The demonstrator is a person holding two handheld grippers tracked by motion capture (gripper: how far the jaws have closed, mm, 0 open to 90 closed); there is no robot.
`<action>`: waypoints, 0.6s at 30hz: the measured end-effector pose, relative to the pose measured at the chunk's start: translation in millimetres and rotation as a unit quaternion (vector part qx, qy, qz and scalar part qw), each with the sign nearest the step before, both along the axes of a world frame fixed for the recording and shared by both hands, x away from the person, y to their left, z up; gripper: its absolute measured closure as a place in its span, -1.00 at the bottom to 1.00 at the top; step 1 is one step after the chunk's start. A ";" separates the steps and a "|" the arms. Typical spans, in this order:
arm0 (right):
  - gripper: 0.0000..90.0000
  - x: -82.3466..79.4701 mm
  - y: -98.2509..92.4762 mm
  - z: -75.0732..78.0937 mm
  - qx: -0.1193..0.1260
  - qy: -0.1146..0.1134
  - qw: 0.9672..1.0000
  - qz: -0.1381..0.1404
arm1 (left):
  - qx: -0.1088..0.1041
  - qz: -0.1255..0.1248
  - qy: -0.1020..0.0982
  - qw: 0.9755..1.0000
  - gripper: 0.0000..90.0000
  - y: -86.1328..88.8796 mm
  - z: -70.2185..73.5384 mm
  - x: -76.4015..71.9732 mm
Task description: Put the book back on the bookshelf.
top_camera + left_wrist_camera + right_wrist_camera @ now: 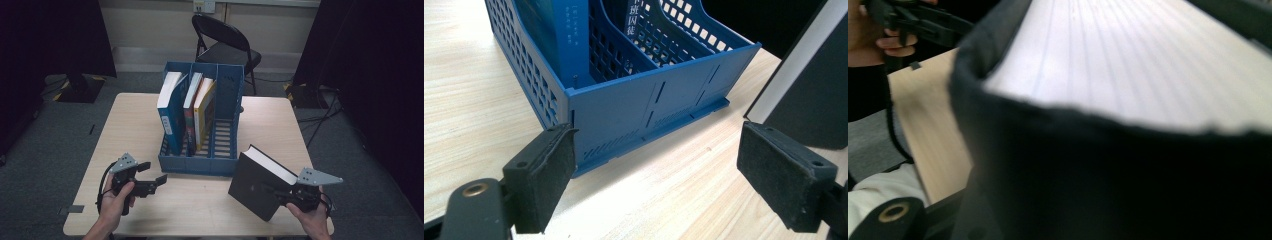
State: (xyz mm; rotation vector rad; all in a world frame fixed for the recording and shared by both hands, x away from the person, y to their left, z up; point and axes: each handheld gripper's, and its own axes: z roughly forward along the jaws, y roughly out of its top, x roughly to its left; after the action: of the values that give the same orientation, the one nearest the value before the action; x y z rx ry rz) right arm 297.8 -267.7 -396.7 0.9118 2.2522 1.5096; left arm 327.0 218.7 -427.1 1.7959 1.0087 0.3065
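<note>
A thick black book [255,182] with white page edges is tilted above the table's front right, with my right gripper [278,193] shut on its lower edge. The right gripper view has the black book [1128,65] close up and blurred, hiding the jaws. My left gripper [156,172] stands open at the front left, and its pads [544,175] hold nothing. It points at the front corner of a blue file rack [200,165], which stands close ahead as the blue file rack [649,110]. The black book [809,90] leans at the right edge of the left gripper view.
In the rack stand a blue book [170,110] at the left, then a red-spined book [191,105] and a yellow book [205,110] in the middle slot. The wooden table [130,125] ends near my hands. A black folding chair [225,42] stands behind the table.
</note>
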 end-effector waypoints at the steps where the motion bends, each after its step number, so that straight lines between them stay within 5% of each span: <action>1: 0.17 1.1 -1.9 0.2 -0.002 -0.001 1.000 -0.004 | 0.000 0.000 0.000 1.000 -0.65 0.3 0.0 0.1; 10: 0.17 9.9 -17.9 0.1 -0.002 -0.004 0.999 -0.052 | -0.003 0.003 0.002 1.000 -0.65 1.6 -0.4 1.8; 18: 0.18 28.6 -12.7 -0.7 -0.003 -0.009 0.995 -0.102 | -0.003 0.004 0.005 1.000 -0.65 1.6 -0.7 2.1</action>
State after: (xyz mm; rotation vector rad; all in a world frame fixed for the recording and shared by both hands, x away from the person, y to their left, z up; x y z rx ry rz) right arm 326.4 -280.4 -397.3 1.0857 2.0775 1.4128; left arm 329.1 220.3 -427.8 1.7907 1.0228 0.2999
